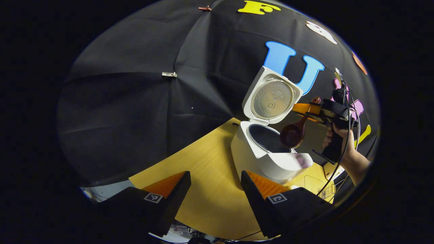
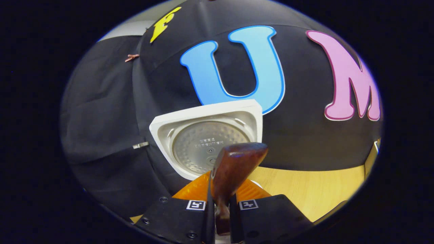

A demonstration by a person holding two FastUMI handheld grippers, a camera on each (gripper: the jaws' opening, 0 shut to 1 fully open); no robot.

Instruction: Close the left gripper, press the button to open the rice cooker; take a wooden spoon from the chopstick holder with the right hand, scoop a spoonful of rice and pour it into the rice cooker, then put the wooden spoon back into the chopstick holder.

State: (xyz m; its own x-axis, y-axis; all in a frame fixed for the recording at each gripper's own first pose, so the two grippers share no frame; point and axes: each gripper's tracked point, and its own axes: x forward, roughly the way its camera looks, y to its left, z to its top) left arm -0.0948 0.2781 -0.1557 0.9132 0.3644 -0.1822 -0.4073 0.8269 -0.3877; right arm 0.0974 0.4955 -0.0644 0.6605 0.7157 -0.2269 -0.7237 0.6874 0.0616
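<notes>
1 rice cooker [image 1: 268,156], white, stands on the yellow wooden table [image 1: 206,183]. Its lid [image 1: 271,98] is swung fully up, round metal inner plate facing forward; the dark inner pot [image 1: 262,137] is exposed. Whether any rice lies in the pot cannot be told.

1 wooden spoon [image 1: 293,134], dark brown. In the left gripper view it hangs bowl-down just above the right rim of the open pot, handle rising to the right gripper [image 1: 307,109], which is held by 1 hand [image 1: 334,135]. Bowl is tilted; contents cannot be made out.

Right gripper view: the right gripper [image 2: 222,211] has both fingers closed narrow against the spoon handle, 1 on each side. The spoon [image 2: 234,166] stands up between them, bowl at top, in front of the raised lid [image 2: 206,135]. Table [image 2: 312,189] visible to the right.

Left gripper [image 1: 215,189]: 2 fingers spread wide apart, nothing between them, hovering over the table in front of and left of the cooker, apart from it.

Count: 1 cooker, 1 spoon, 2 grippers, 1 hand seen.
</notes>
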